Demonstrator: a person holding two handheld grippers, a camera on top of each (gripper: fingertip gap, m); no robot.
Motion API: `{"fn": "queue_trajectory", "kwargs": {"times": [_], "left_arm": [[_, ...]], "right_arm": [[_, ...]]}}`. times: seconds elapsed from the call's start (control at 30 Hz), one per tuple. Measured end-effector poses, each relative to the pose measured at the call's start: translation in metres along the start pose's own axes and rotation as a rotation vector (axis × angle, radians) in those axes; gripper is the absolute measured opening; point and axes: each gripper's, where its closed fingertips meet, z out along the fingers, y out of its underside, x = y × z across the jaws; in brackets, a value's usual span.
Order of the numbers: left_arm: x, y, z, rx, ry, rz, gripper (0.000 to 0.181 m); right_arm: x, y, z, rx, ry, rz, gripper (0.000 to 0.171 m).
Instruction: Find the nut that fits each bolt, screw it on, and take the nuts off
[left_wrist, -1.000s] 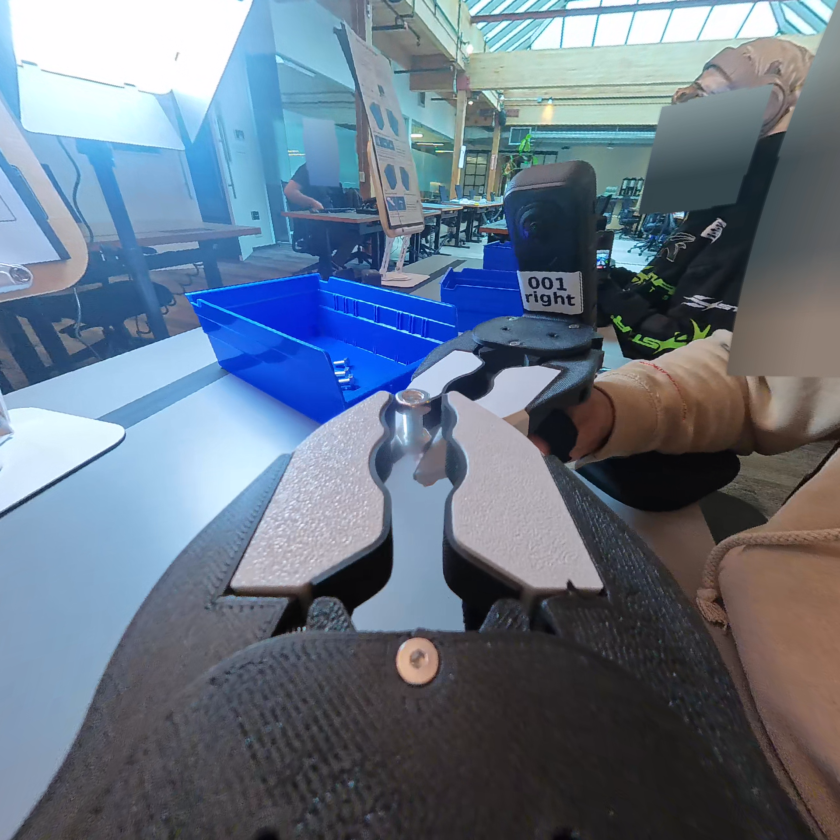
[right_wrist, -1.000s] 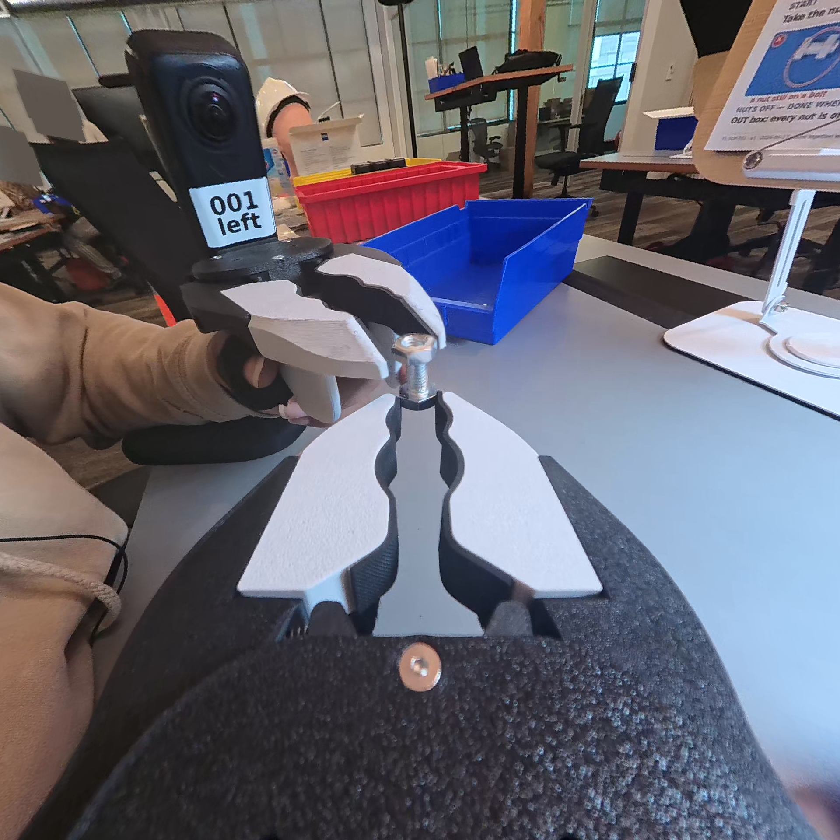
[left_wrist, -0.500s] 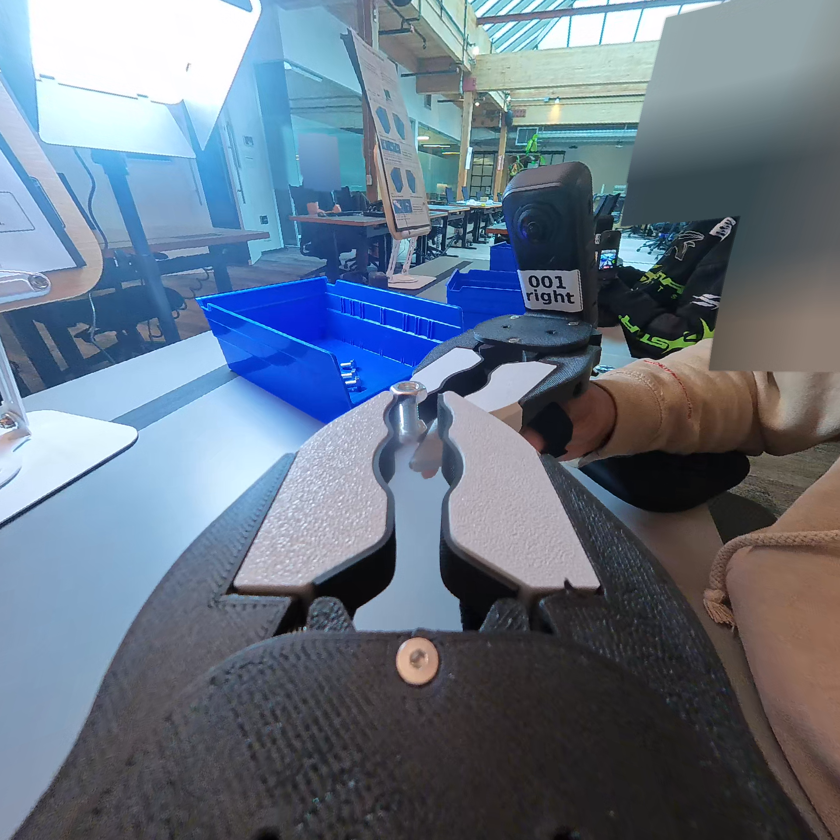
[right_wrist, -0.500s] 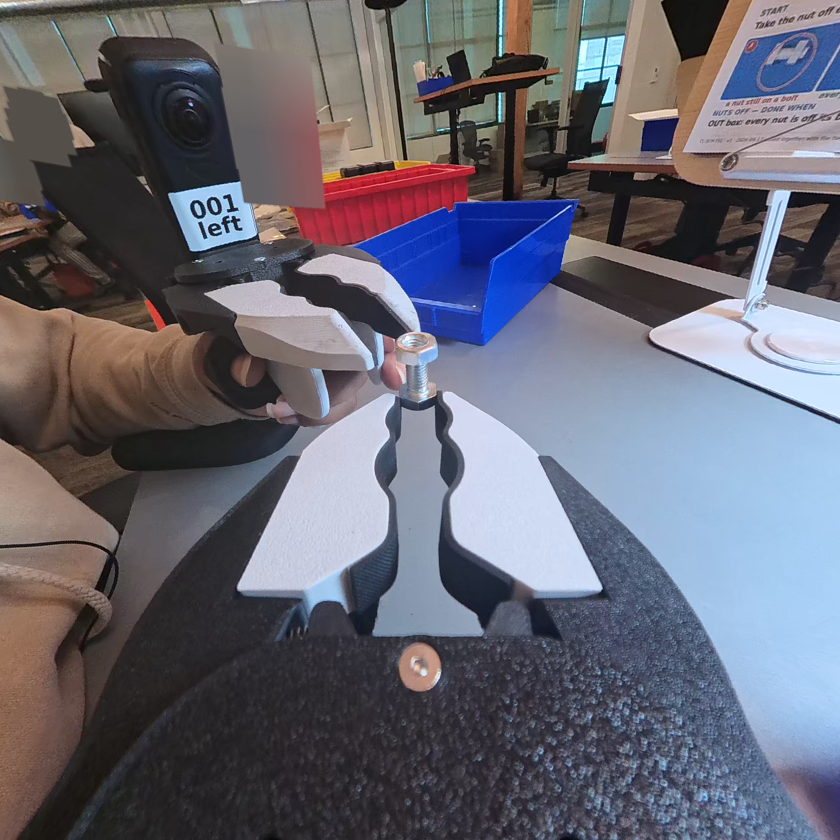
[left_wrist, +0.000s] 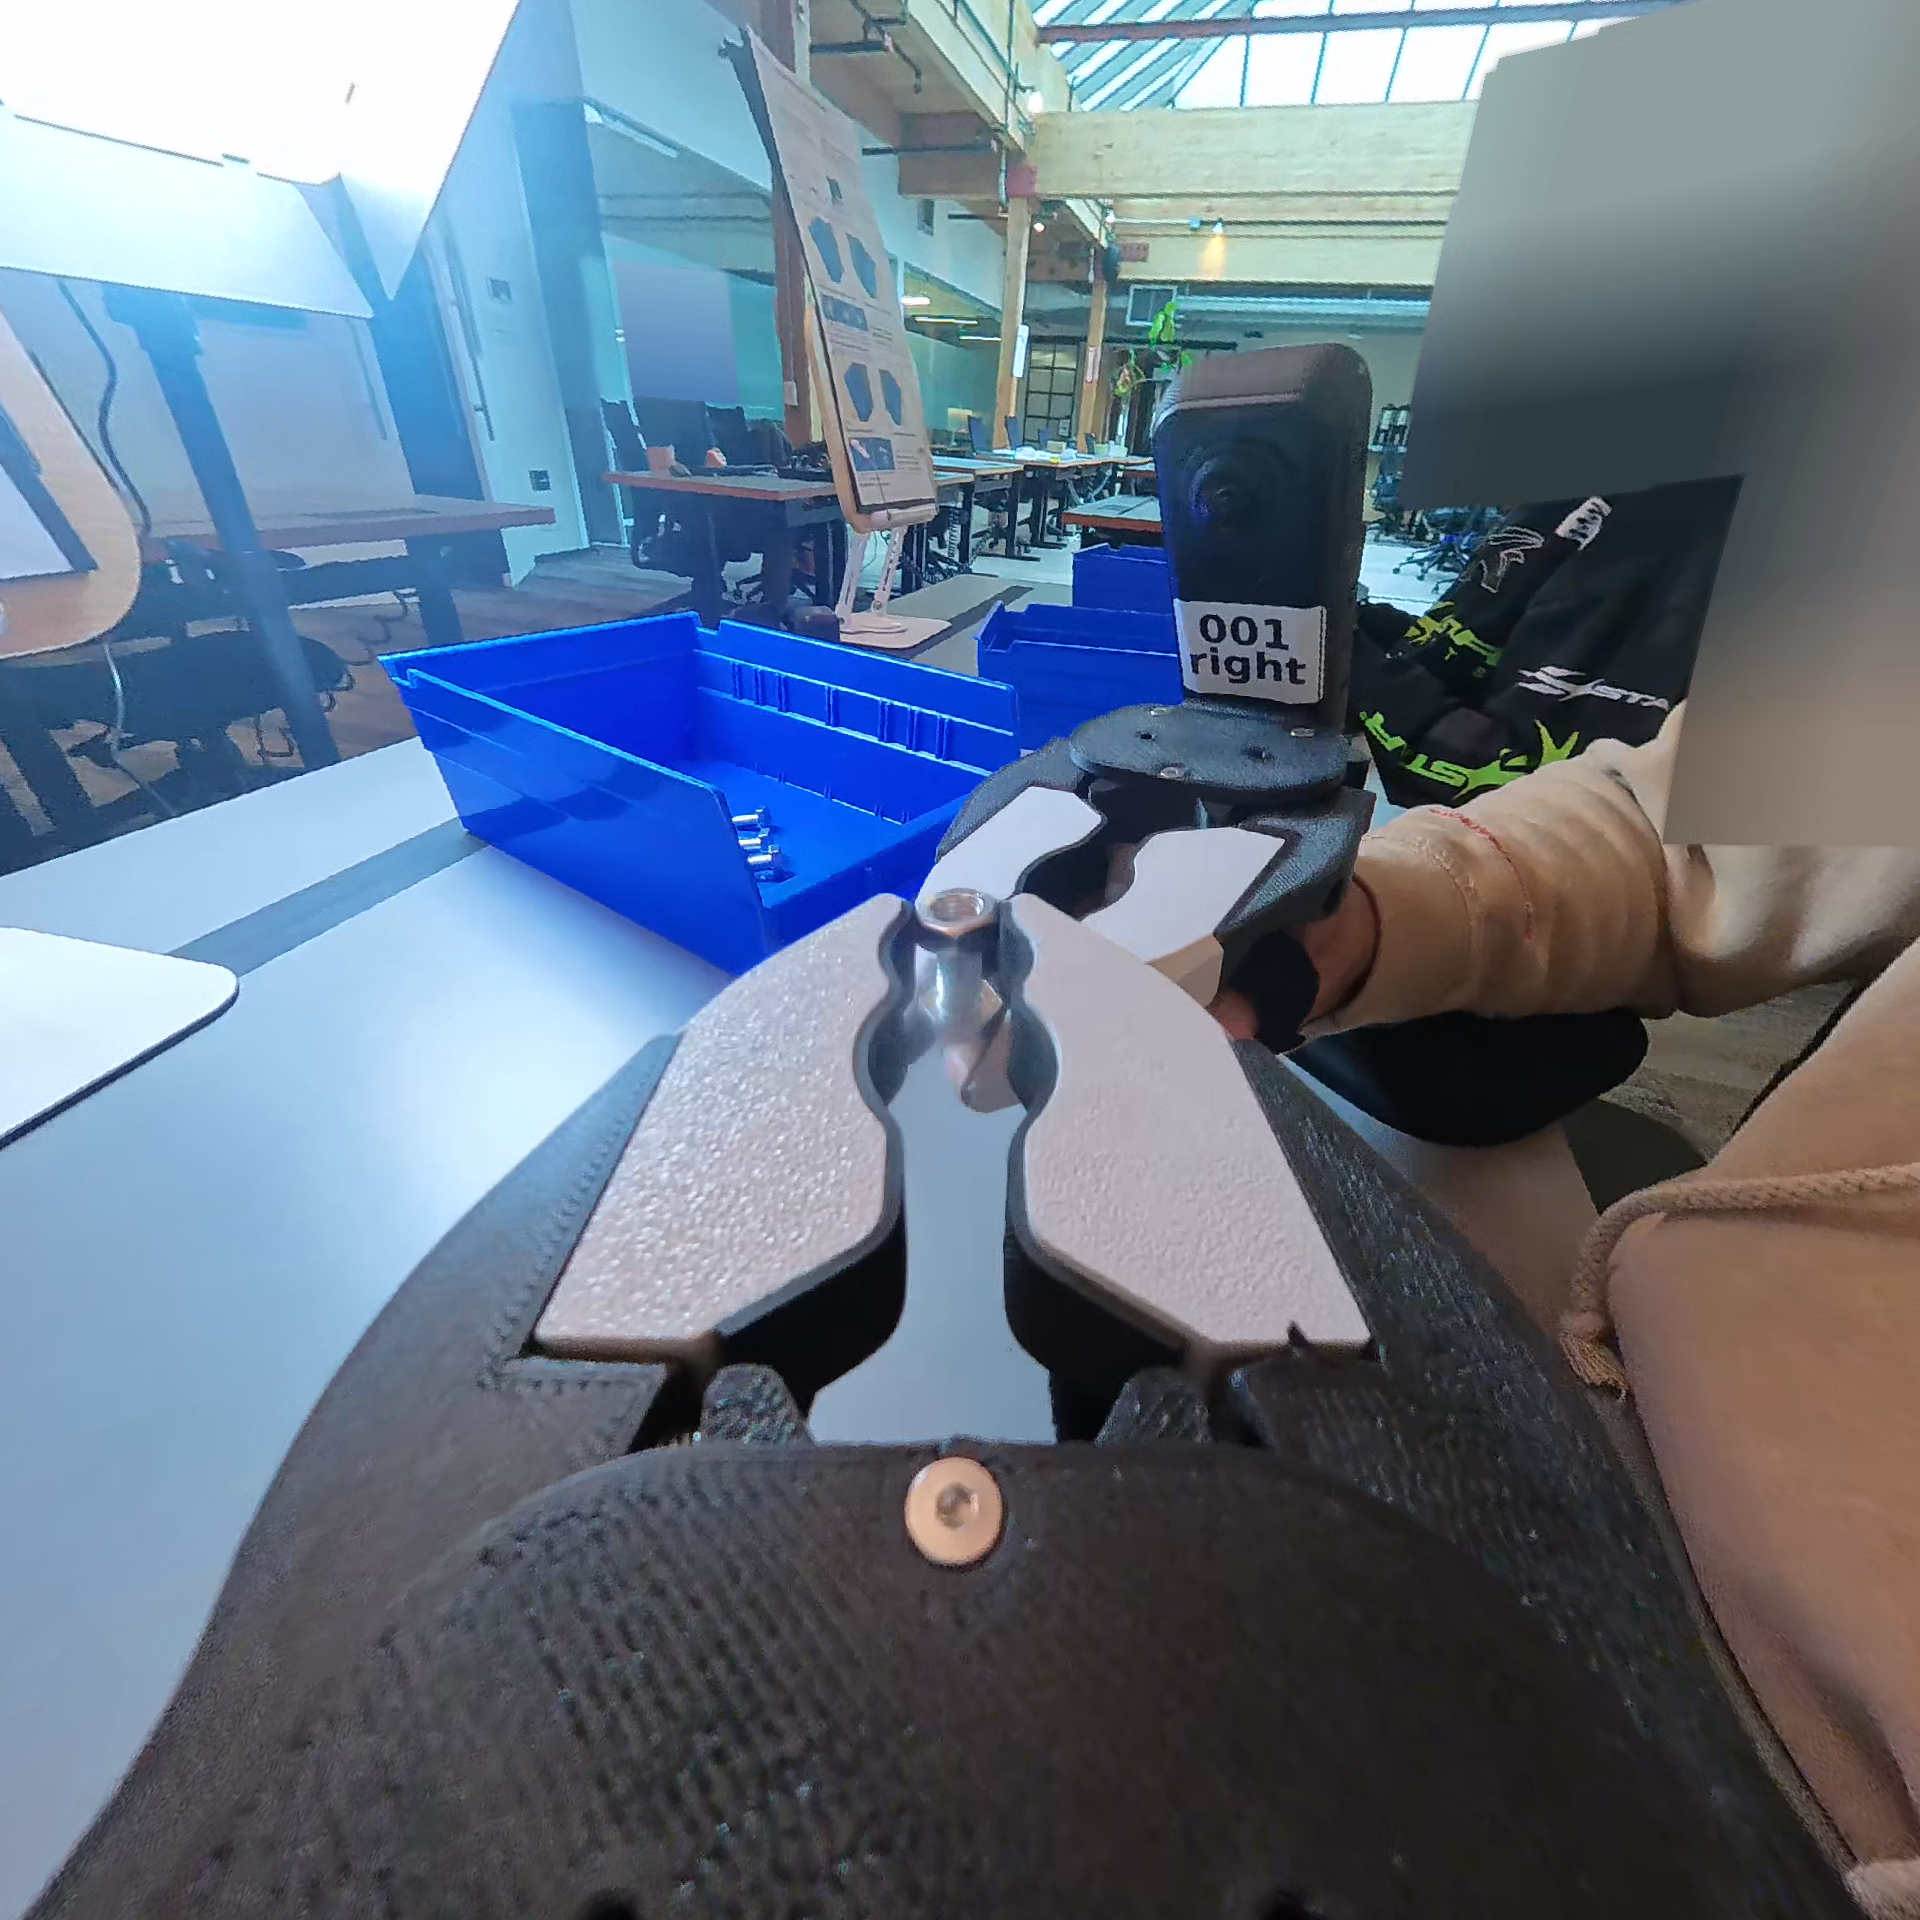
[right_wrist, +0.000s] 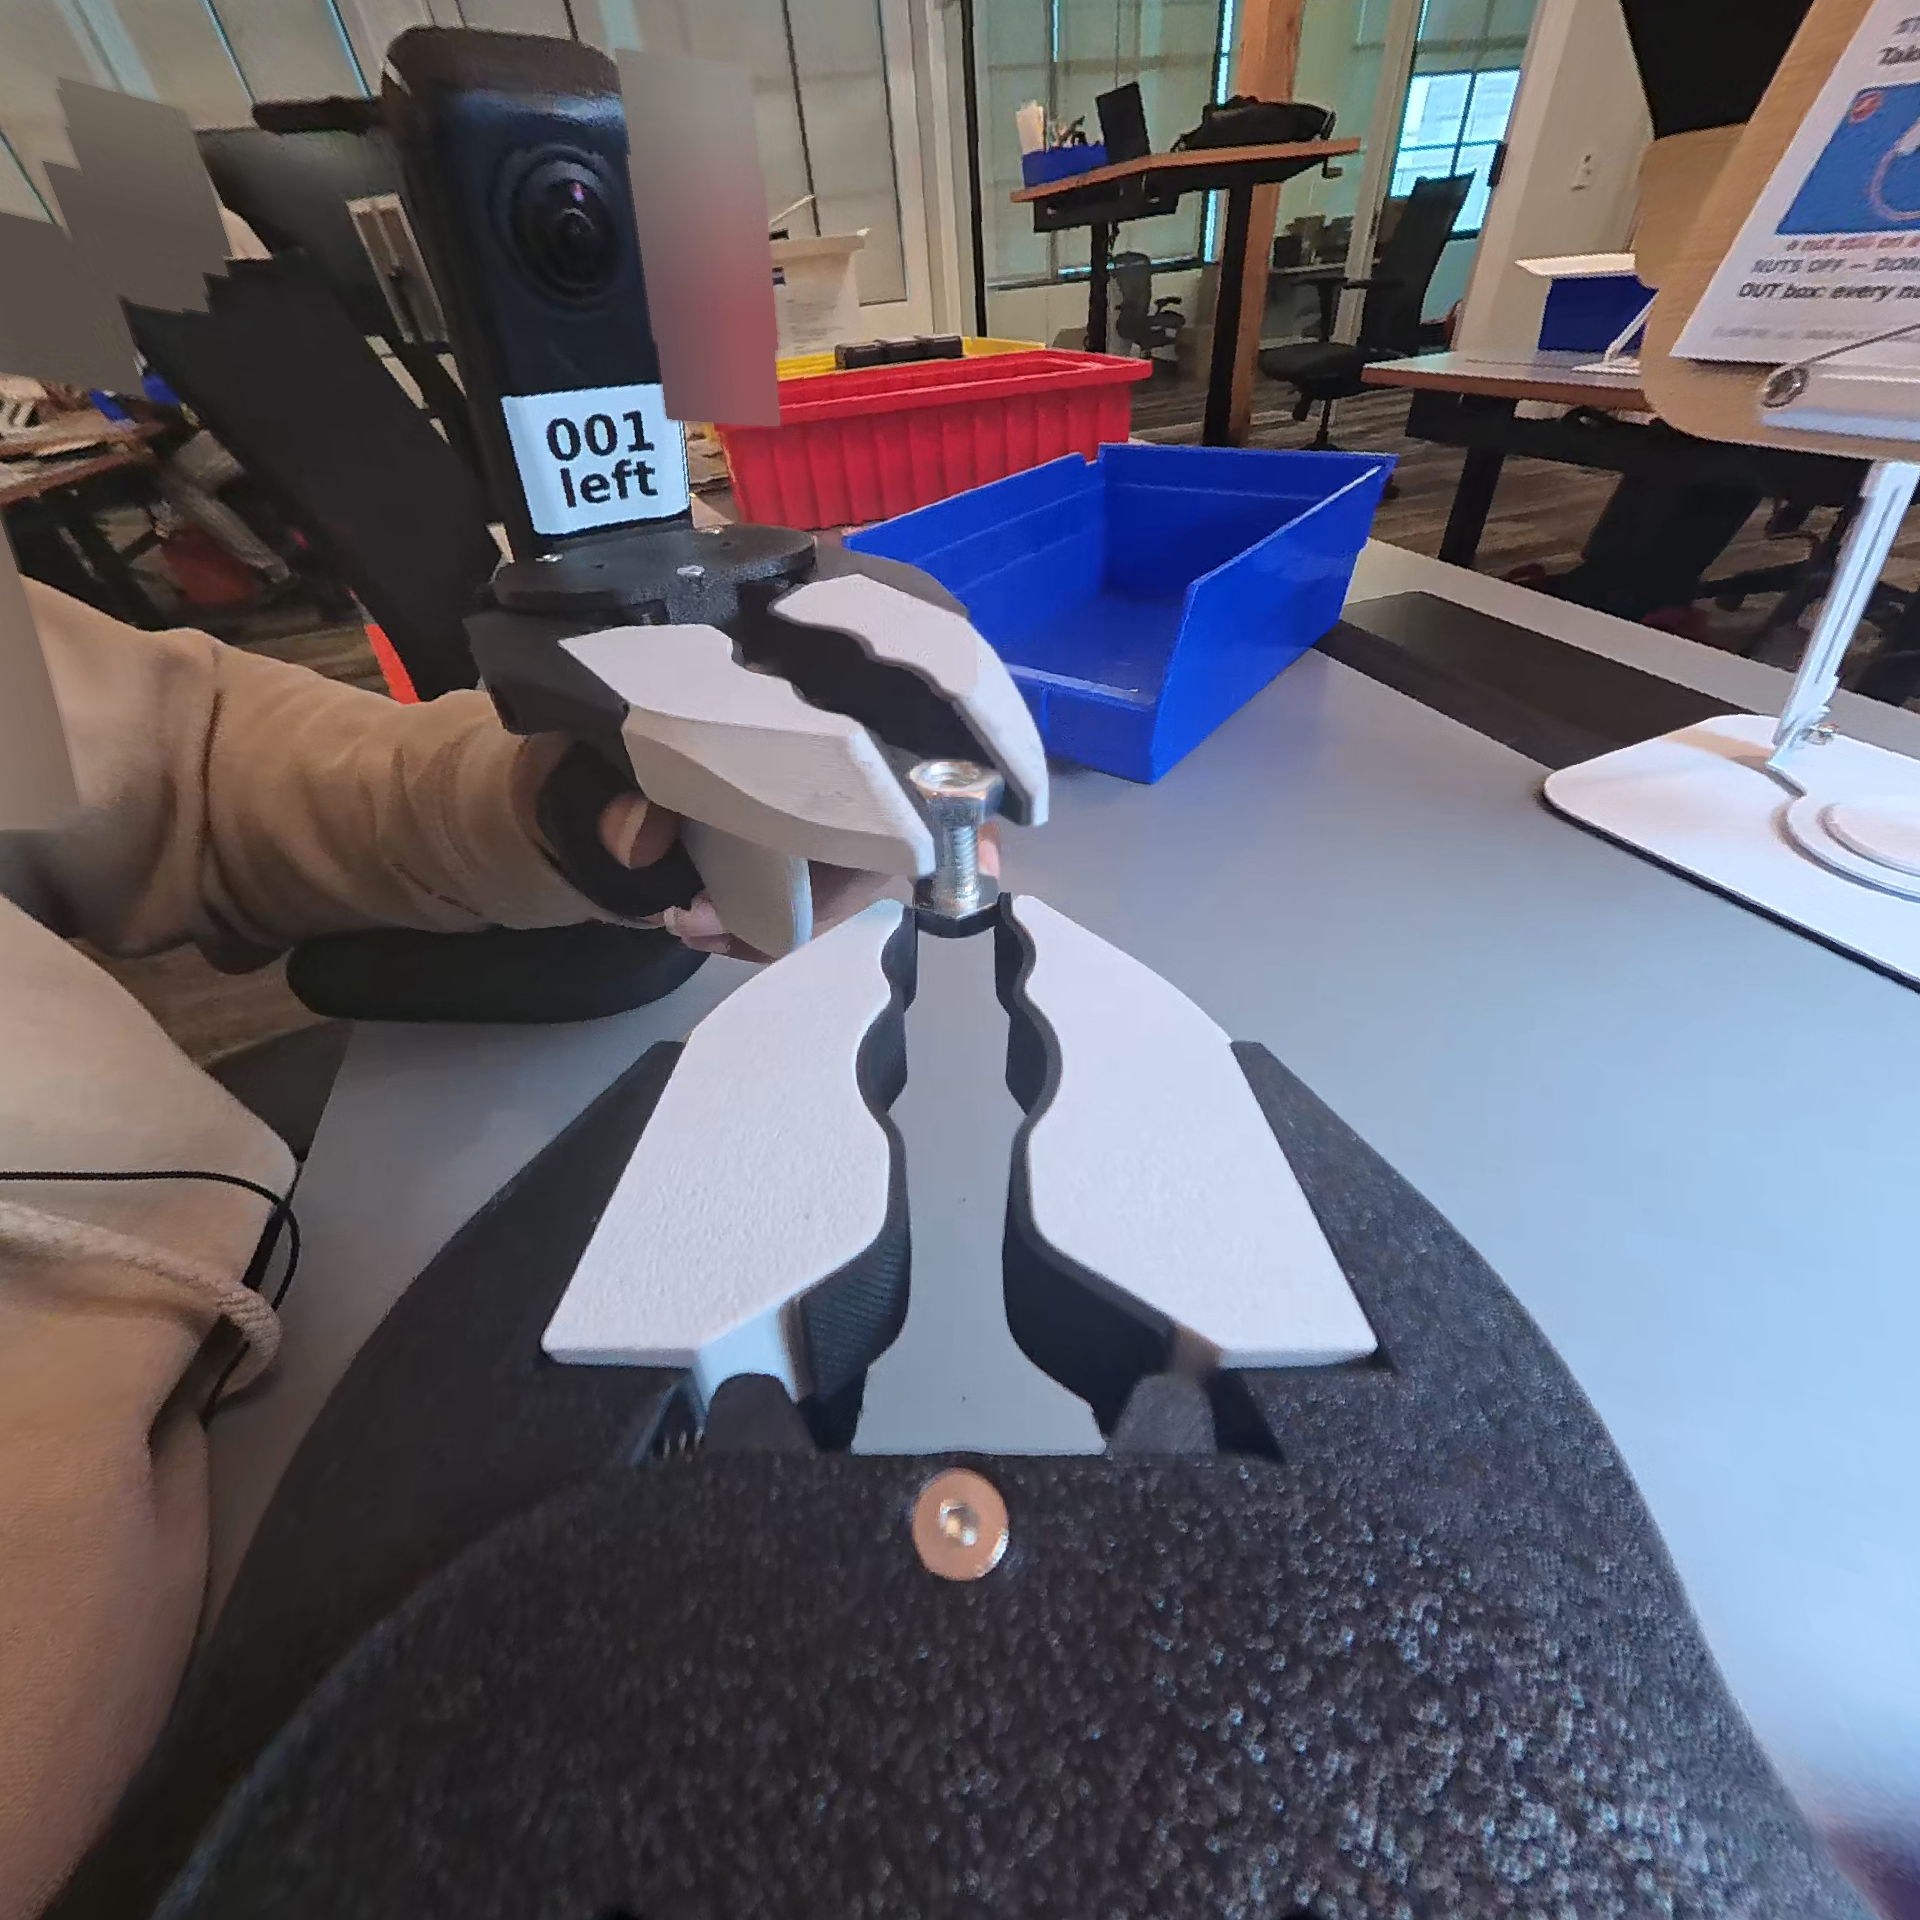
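Observation:
A silver bolt (right_wrist: 956, 862) stands upright between the two grippers above the grey table (right_wrist: 1455, 1039). My right gripper (right_wrist: 956, 916) is shut on the bolt's lower end, the head. A hex nut (right_wrist: 956, 784) sits at the top of the threaded shaft. My left gripper (right_wrist: 961, 802) comes in from the left and is shut on this nut. In the left wrist view the nut (left_wrist: 951, 914) shows between my left gripper's (left_wrist: 951, 925) tips, with the shaft (left_wrist: 948, 992) below it. The right gripper's fingers (left_wrist: 1039, 831) show just behind.
A blue bin (left_wrist: 623, 748) holding a few bolts (left_wrist: 758, 842) stands behind the grippers. Another blue bin (right_wrist: 1195, 582) and a red bin (right_wrist: 935, 426) lie beyond the left gripper. A white sign stand base (right_wrist: 1714, 810) sits at the right. A person's sleeves hold both handles. Both grippers' tips are close together, under 4 cm apart.
Both grippers keep their hold. The left gripper has turned a little about the bolt with the nut. The nut stays near the top of the shaft.

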Motion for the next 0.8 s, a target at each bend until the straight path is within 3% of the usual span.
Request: {"fn": "queue_trajectory", "kwargs": {"times": [0.23, 0.43, 0.63, 0.8], "left_arm": [[-0.013, -0.018, -0.01, 0.077, -0.085, 0.031, 0.015], [-0.038, -0.006, -0.015, 0.019, -0.183, 0.062, 0.015], [-0.053, 0.009, -0.015, -0.026, -0.216, 0.04, 0.015], [-0.052, 0.009, -0.015, -0.033, -0.214, 0.06, 0.015]], "right_arm": [[0.007, 0.01, 0.002, -0.024, 0.016, 0.039, 0.014], [0.038, -0.002, -0.014, -0.009, 0.109, 0.062, 0.014], [0.139, -0.008, -0.078, -0.154, 0.412, 0.09, 0.014], [0.249, 0.019, -0.16, -0.496, 0.723, 0.135, 0.015]]}}
